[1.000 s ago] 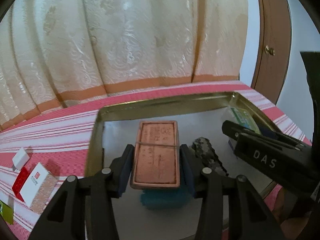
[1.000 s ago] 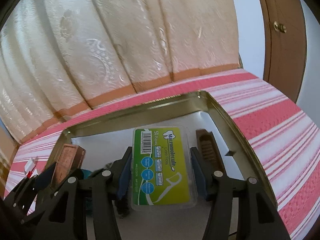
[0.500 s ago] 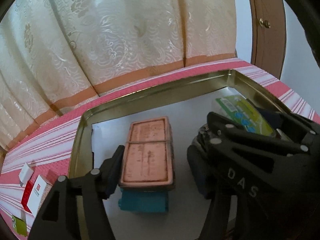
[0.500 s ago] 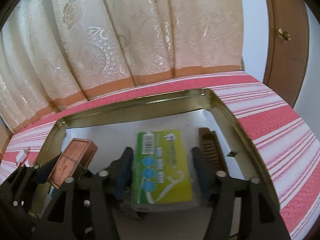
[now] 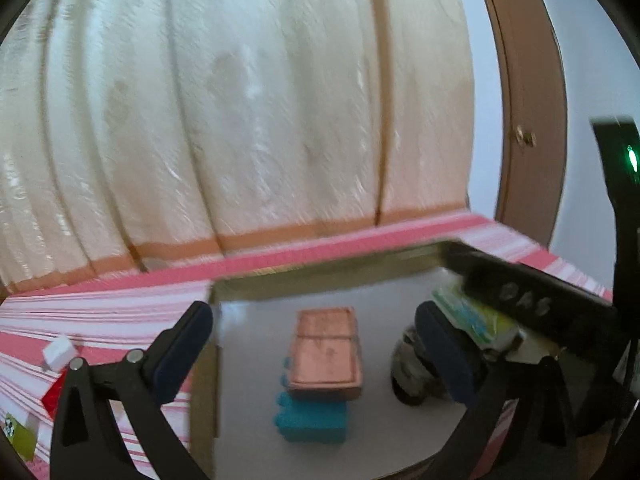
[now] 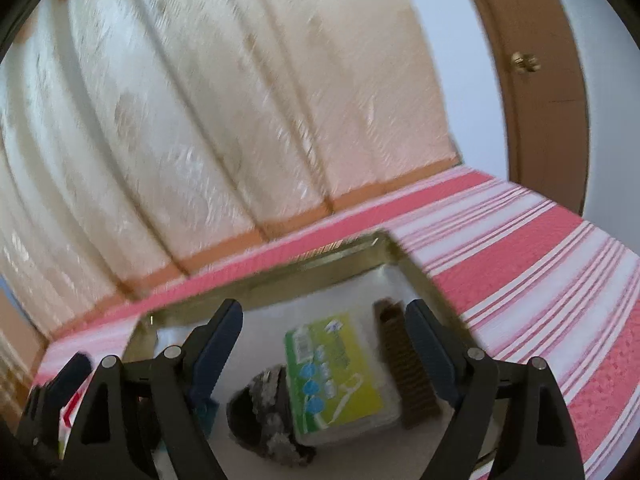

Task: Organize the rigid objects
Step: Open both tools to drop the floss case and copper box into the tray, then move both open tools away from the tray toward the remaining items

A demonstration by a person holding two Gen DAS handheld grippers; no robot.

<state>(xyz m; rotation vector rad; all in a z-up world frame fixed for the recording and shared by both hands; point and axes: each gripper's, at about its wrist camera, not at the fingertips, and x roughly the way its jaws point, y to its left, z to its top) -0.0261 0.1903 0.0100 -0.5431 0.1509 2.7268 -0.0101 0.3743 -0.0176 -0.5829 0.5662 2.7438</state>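
A copper-coloured flat box (image 5: pixel 325 354) lies on a teal block (image 5: pixel 312 420) inside the gold metal tray (image 5: pixel 320 276). My left gripper (image 5: pixel 316 344) is pulled back from it, its jaws opening wide with clear gaps on both sides of the box. A green floss-pick box (image 6: pixel 340 372) rests on a dark crumpled object (image 6: pixel 264 412) in the tray (image 6: pixel 416 276), beside a brown comb (image 6: pixel 404 364). My right gripper (image 6: pixel 324 344) has its jaws opening, and the pads stand off the floss box. The right gripper body (image 5: pixel 528 300) crosses the left wrist view.
The tray sits on a red-and-white striped cloth (image 6: pixel 540 280). Small red and white boxes (image 5: pixel 56 364) lie on the cloth left of the tray. Cream curtains (image 5: pixel 240 120) hang behind, and a brown door (image 6: pixel 532 80) stands at the right.
Both grippers have let go: the left released the copper box, the right released the floss box. Both jaws spread wide and both hands drew back and upward.
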